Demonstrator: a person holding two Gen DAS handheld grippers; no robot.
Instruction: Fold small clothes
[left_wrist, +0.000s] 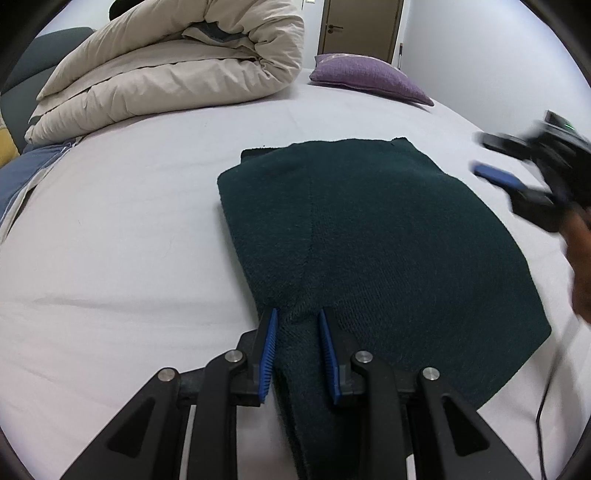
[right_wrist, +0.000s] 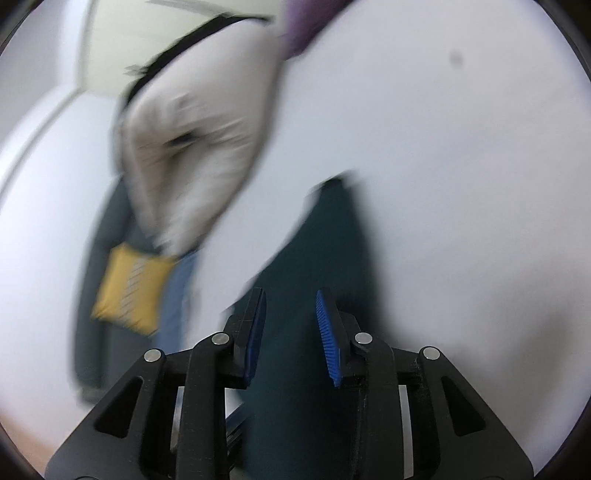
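A dark green knitted garment (left_wrist: 376, 236) lies folded on the white bed sheet (left_wrist: 122, 236). My left gripper (left_wrist: 297, 314) sits at its near edge with a bunched fold of the knit between the blue pads, shut on it. My right gripper (left_wrist: 495, 158) shows blurred at the right of the left wrist view, above the sheet beside the garment, its fingers apart. In the blurred right wrist view my right gripper (right_wrist: 291, 295) is open and empty, with the green garment (right_wrist: 332, 240) below and ahead of it.
A rolled beige duvet (left_wrist: 177, 70) lies at the back left of the bed. A purple pillow (left_wrist: 365, 74) lies at the back right. A blue cloth (left_wrist: 22, 177) and a yellow cushion (right_wrist: 129, 288) are at the left edge. A door (left_wrist: 360, 29) stands behind.
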